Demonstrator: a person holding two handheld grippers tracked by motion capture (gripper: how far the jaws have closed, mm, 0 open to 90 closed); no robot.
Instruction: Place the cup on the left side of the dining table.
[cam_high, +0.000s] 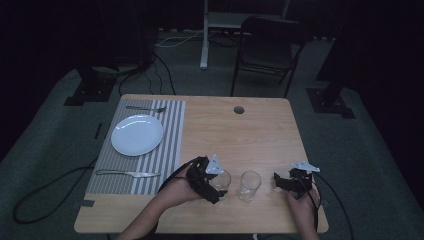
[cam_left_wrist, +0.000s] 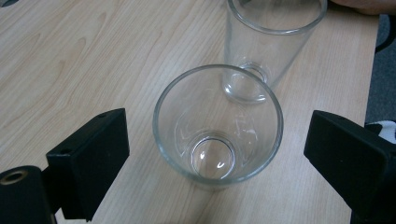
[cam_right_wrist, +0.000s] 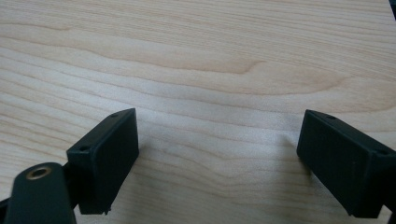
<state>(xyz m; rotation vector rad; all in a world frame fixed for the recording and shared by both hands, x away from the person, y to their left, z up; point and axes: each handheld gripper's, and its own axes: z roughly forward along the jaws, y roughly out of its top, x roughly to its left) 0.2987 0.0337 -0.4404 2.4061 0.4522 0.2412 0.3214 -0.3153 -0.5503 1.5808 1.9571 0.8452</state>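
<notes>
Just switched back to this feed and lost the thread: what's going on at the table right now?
A person holds a gripper in each hand at the wooden table. The left gripper is open, its jaws on either side of the near glass without touching it. A second glass stands upright just beyond. The right gripper is open over bare wood. To the left, a placemat holds a white plate, fork and knife.

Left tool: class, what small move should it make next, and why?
Probably close the left tool on the nearer glass: its jaws stand open on either side of that upright glass, apart from it, and the second glass stands just behind.
</notes>
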